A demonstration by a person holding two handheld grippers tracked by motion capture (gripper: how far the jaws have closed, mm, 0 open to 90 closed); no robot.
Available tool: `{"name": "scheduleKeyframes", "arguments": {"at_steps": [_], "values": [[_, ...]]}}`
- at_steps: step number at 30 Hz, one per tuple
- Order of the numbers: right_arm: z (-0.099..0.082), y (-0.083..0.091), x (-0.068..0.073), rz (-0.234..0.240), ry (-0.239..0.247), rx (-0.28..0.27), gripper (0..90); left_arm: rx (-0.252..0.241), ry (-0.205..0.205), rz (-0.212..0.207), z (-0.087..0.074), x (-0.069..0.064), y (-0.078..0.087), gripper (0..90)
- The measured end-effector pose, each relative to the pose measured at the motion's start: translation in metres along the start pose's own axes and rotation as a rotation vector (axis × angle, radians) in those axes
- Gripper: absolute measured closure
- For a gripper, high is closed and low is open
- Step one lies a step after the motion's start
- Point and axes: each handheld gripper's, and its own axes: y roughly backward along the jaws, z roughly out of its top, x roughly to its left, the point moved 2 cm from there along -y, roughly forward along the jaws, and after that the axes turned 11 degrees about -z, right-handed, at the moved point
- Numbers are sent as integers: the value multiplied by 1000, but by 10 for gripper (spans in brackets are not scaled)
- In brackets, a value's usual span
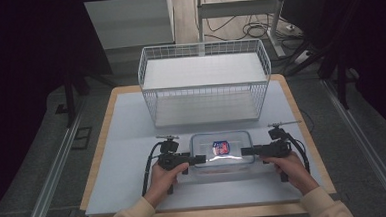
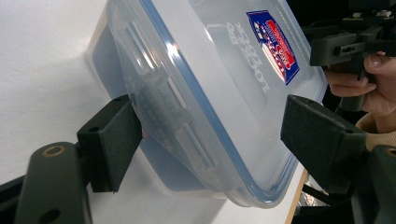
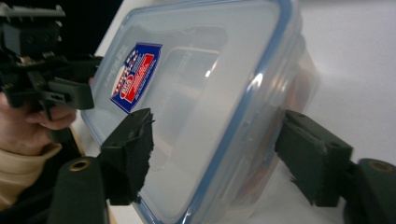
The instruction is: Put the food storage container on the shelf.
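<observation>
Two hand-held grippers bracket a lidded plastic box from either end.

The left gripper (image 2: pixel 210 135) has its black jaws spread wide around the short end of the clear rectangular plastic container with a blue-edged lid (image 1: pixel 222 154), one pad just beside the side latch and the other over the lid, apart from it. The right gripper (image 3: pixel 219 149) is likewise agape at the opposite end, straddling the rim without clamping it. A red-and-blue label (image 2: pixel 274 44) sits on the lid. The container lies on the pale grey mat (image 1: pixel 128 157) covering the wooden table (image 1: pixel 98 143), near its front edge, between the person's two hands. Behind it, apart, stands a white wire basket (image 1: pixel 204 83).
</observation>
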Motion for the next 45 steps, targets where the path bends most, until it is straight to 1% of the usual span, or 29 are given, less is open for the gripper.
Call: {"name": "scheduleKeyframes", "arguments": {"at_steps": [3, 4, 5, 7, 11, 14, 19, 24, 27, 32, 36, 37, 40, 41, 45], "values": [[-1, 1, 1, -1, 2, -6, 313, -9, -7, 4, -1, -2, 0, 213], [-1, 2, 1, -3, 5, -8, 321, -26, 0, 3, -2, -2, 2, 218], [-1, 3, 2, -4, 7, -10, 335, -40, 11, 0, -2, -2, 4, 248], [-2, 6, 3, -7, 22, -15, 350, -45, 3, -1, -3, -3, 5, 283], [-3, 8, 6, -16, 29, -21, 367, -56, -11, 17, -6, -7, 5, 288], [-4, 10, 6, -18, 28, -28, 379, -72, -7, 14, -7, -8, 6, 303], [-5, 12, 8, -23, 33, -40, 390, -81, -14, 26, -9, -11, 7, 314], [-7, 13, 8, -19, 25, -57, 413, -84, -24, 36, -10, -14, 8, 327], [-7, 14, 9, -21, 32, -63, 419, -92, -25, 39, -11, -15, 9, 340], [-9, 17, 13, -31, 41, -75, 435, -102, -40, 45, -12, -17, 11, 362], [-12, 20, 14, -31, 40, -93, 453, -112, -52, 53, -13, -20, 12, 379], [-14, 21, 14, -29, 40, -95, 459, -113, -59, 58, -14, -21, 12, 383], [-17, 24, 17, -35, 51, -107, 468, -116, -61, 67, -15, -24, 12, 388], [-18, 25, 18, -38, 54, -112, 469, -113, -75, 82, -16, -27, 12, 389], [-18, 26, 19, -38, 62, -129, 476, -116, -90, 98, -18, -31, 14, 407]]}}
